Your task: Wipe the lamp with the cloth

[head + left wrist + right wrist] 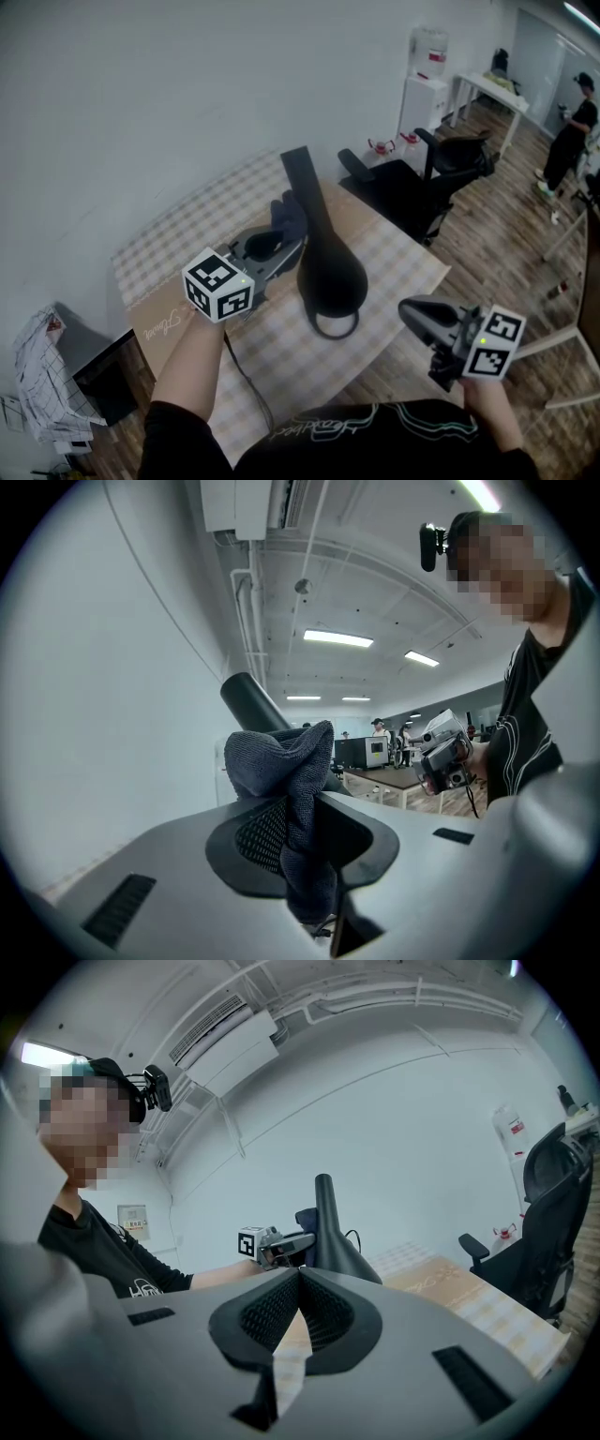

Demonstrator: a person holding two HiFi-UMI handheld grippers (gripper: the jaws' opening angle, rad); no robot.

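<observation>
The left hand-held gripper [279,247] is clamped on a bunched dark grey cloth [289,217], which presses against the left side of the black lamp's [330,272] slanting neck. The lamp stands on its flared base near the middle of the bench [409,266], which has a checked cover. The right hand-held gripper [418,318] hangs off the bench's near right edge, jaws together with nothing between them. A black office chair [424,184] stands beyond the bench.
</observation>
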